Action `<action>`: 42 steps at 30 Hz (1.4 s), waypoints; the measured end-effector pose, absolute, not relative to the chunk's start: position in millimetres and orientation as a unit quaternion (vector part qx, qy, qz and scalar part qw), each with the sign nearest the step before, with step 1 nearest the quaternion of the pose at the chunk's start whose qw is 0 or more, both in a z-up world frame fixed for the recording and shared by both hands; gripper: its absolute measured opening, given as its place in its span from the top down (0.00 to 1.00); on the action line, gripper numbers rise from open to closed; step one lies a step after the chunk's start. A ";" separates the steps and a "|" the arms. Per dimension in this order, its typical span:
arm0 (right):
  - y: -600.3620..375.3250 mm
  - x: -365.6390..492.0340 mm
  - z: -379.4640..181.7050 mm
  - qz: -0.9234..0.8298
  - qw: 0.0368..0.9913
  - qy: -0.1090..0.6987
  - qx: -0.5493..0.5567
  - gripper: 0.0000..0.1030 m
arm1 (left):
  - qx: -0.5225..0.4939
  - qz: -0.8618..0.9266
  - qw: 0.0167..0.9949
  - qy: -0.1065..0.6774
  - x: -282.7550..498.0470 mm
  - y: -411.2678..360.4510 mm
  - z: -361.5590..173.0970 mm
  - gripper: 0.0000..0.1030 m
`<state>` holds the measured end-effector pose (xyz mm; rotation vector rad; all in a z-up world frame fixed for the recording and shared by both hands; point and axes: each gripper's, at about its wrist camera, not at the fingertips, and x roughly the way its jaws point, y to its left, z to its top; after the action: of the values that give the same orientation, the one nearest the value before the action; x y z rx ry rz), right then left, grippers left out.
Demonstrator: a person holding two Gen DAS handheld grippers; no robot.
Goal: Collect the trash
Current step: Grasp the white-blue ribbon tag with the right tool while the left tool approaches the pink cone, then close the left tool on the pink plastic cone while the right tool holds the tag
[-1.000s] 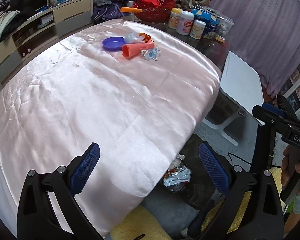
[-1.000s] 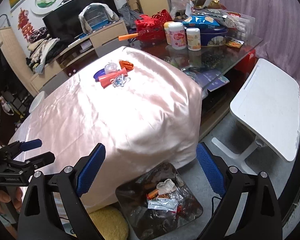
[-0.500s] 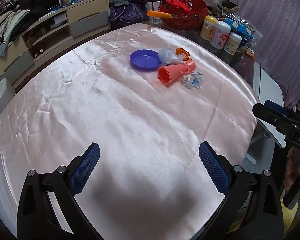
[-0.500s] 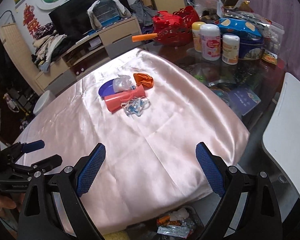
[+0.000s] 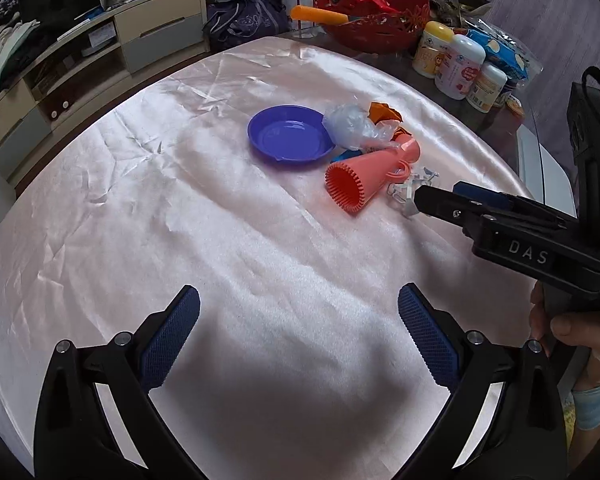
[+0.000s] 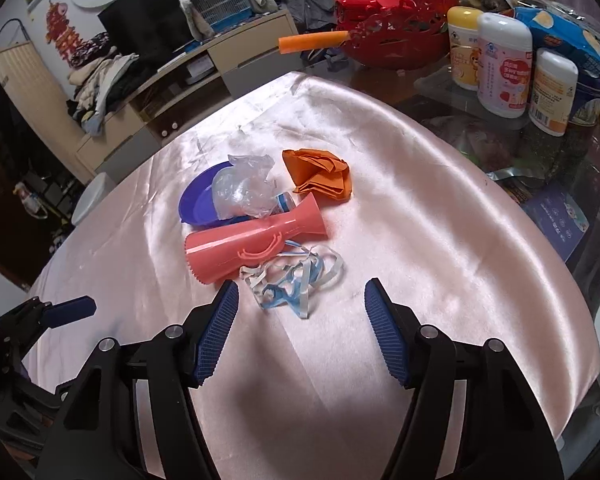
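Both claws hung over the pink satin tabletop (image 5: 180, 200) with nothing in them. On the left, the left claw (image 5: 299, 330) stood with its blue pads spread wide above bare cloth at the near edge. Further right, the right claw (image 6: 301, 316) was likewise released, its jaws apart just short of a tangle of white and blue plastic strips (image 6: 296, 276) lying on the cloth between the tips.

Beyond that tangle the rest of the litter sat in a small cluster mid-table: a purple plate (image 6: 198, 204) on the left, a crumpled clear plastic bag (image 6: 242, 188) resting against it, a coral ribbed cup (image 6: 252, 242) tipped on its side touching the strips, and a wad of orange paper (image 6: 320, 174) on the right. At the far right stood a red basket (image 6: 400, 44) and white jars (image 6: 502, 66).
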<state>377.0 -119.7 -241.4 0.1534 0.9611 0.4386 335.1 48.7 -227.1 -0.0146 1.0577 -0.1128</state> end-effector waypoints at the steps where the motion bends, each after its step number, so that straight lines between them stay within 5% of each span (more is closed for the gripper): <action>1: -119.5 379.9 -243.7 0.210 0.860 0.460 0.070 0.47 | -0.007 -0.054 0.861 0.505 339.7 48.0 -228.6 0.08; 7: -119.4 387.4 -245.8 0.203 0.867 0.455 0.039 0.87 | -0.004 -0.065 0.859 0.509 365.5 39.6 -237.5 0.08; 29: -177.7 379.4 -235.7 0.170 0.879 0.445 0.037 0.88 | 0.046 -0.103 0.863 0.493 429.9 -9.1 -257.4 0.18; 32: -179.8 378.5 -238.6 0.168 0.876 0.450 0.036 0.88 | 0.049 -0.107 0.866 0.487 427.7 -13.2 -254.6 0.32; 34: -181.0 376.6 -240.1 0.165 0.876 0.452 0.033 0.88 | 0.057 -0.100 0.867 0.486 425.6 -14.6 -252.7 0.54; 42: -181.9 362.1 -236.8 0.166 0.876 0.452 0.036 0.88 | 0.035 -0.110 0.861 0.495 404.4 -11.2 -245.7 0.62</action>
<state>362.1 -181.9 -236.8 0.0741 0.9423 0.3470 404.4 -11.2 -245.7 0.0743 1.0390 -0.2316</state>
